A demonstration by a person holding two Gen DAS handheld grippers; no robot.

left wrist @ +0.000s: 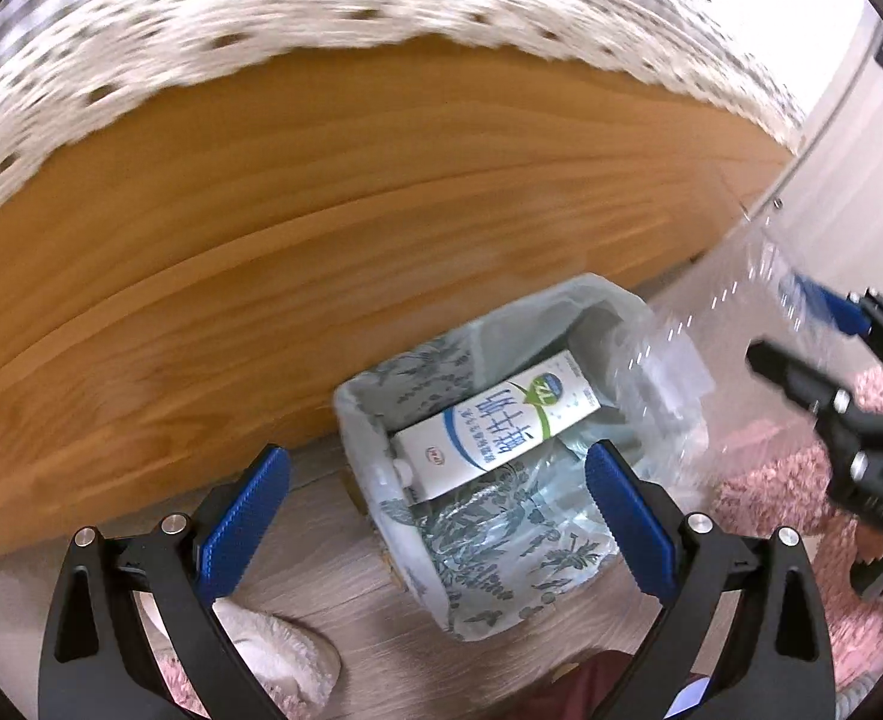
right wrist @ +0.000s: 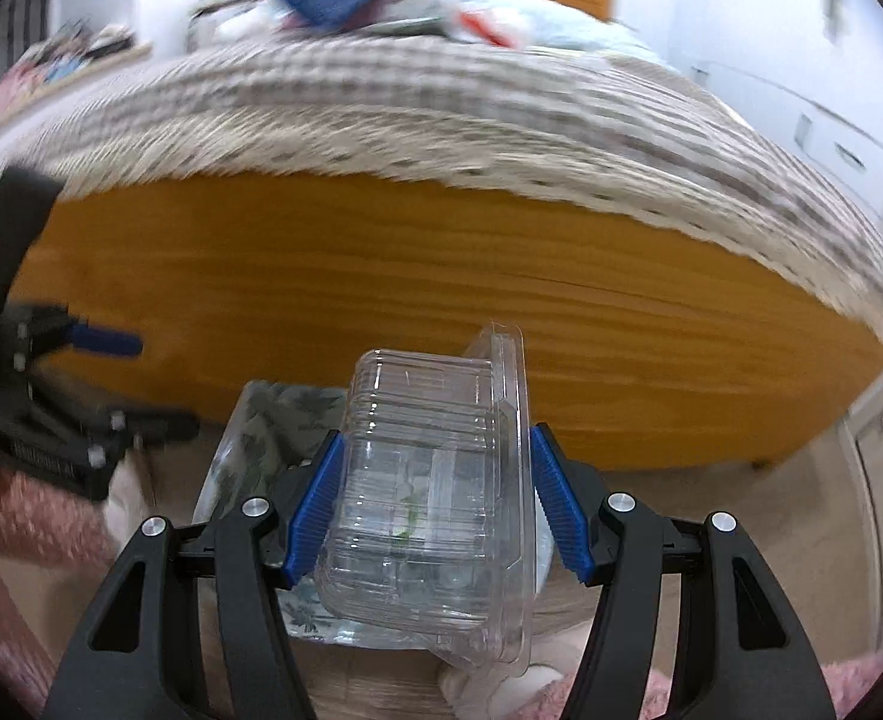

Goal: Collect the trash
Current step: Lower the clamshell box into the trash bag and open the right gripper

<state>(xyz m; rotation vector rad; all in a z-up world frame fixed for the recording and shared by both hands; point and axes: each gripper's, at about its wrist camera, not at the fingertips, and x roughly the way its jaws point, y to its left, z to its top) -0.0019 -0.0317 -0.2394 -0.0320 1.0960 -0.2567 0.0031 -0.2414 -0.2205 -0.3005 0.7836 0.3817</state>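
Only in left-wrist view – milk carton (left wrist: 495, 429) inside lined bin (left wrist: 381, 474).

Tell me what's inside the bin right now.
A white milk carton lies on its side in the bin, resting on the patterned bag liner. Whatever sits beneath the carton and liner folds is covered, so I cannot tell.

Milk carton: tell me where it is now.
In the left wrist view, the milk carton lies on its side inside the lined bin, on the floor beside the wooden bed frame.
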